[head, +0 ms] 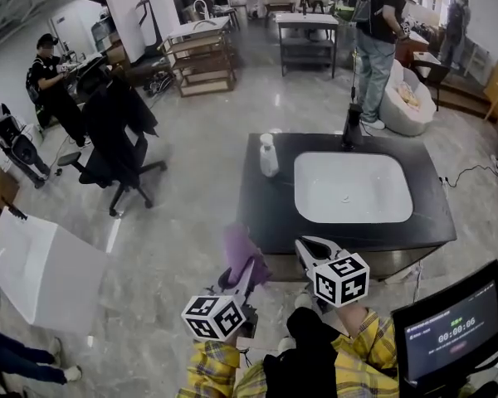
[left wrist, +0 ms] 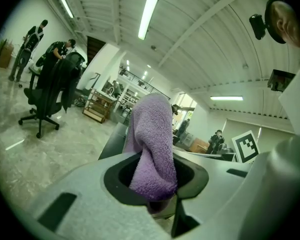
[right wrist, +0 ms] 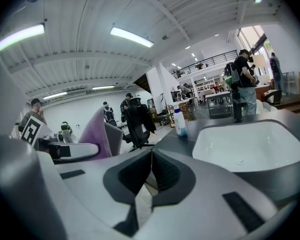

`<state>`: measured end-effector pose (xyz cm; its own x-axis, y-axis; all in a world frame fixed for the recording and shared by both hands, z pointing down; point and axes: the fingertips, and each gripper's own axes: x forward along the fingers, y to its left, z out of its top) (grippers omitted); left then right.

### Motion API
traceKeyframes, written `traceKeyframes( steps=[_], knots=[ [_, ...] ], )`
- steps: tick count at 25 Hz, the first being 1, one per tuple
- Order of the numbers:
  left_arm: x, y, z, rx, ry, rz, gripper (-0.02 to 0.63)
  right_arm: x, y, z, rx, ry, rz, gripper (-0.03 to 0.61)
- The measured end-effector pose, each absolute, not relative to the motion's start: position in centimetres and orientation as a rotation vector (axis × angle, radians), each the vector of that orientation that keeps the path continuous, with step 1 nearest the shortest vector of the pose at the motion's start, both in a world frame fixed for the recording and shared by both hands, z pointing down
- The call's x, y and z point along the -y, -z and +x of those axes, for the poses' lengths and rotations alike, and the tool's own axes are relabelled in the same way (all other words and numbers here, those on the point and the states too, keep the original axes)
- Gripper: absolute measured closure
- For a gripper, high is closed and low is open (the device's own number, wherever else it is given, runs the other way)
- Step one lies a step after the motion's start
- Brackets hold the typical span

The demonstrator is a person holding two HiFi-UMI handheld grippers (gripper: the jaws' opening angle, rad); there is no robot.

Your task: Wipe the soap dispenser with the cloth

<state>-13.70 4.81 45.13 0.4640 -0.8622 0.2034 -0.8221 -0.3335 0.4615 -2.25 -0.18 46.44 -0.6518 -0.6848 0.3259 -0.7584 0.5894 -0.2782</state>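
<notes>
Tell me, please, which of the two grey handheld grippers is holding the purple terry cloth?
The left gripper: its jaws clamp the purple terry cloth, whereas the right gripper is shut on nothing.

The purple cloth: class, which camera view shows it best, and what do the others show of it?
The left gripper view: the cloth fills its centre, clamped in the left hand-held gripper. The head view shows it small above that gripper; the right gripper view shows only an edge at left.
</notes>
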Motion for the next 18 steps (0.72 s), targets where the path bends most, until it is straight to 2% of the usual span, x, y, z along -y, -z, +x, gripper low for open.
traceKeyframes(
  steps=[18],
  knots=[
    [11.3,-44.0,-13.7,1.422,0.072,2.225,0.532,16.4,-44.9,-3.6,2.686,-0.520,1.139,0.572]
  ],
)
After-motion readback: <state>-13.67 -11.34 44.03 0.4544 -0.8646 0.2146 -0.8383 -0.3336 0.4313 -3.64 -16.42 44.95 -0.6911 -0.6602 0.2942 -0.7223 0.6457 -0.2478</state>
